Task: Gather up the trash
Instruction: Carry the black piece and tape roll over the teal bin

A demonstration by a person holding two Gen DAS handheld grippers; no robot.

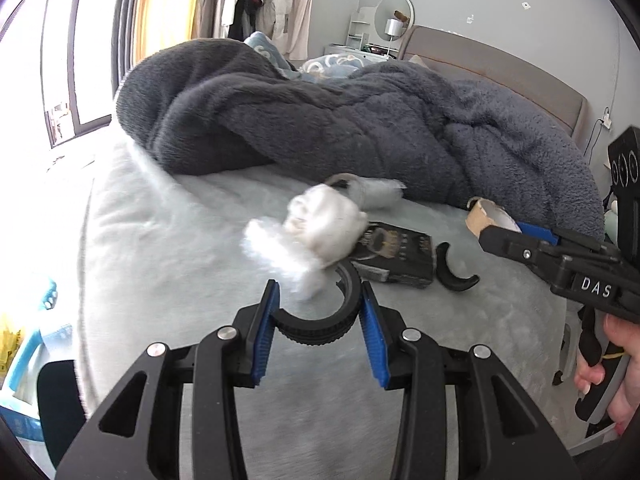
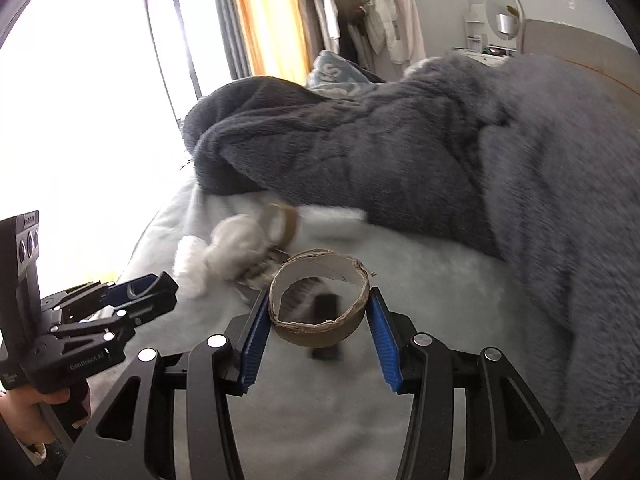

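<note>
Beyond both grippers, the bed [image 1: 168, 240] held white wadding [image 1: 316, 228], a box [image 1: 396, 254]. My right gripper [image 2: 318, 320] clamped the cardboard ring [image 2: 320, 308]; my left gripper [image 1: 318, 316] clamped a black ring [image 1: 320, 326], probably broken. I needed steady squeezes while carrying.

Rumpled grey blanket [image 1: 360, 120] on the bed [image 1: 160, 260], clothes rack [image 1: 272, 0] behind.

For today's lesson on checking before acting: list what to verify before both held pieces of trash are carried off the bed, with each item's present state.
1. Left hand-held gripper clamps black curved ring piece: ok.
2. Right hand-held gripper clamps cardboard tape core: ok.
3. The two hand-held grippers apart: ok.
4. Bed cleared: not ok; white wad, black box, black curved scrap remain.
5. Trash bin located: cannot tell.
</note>
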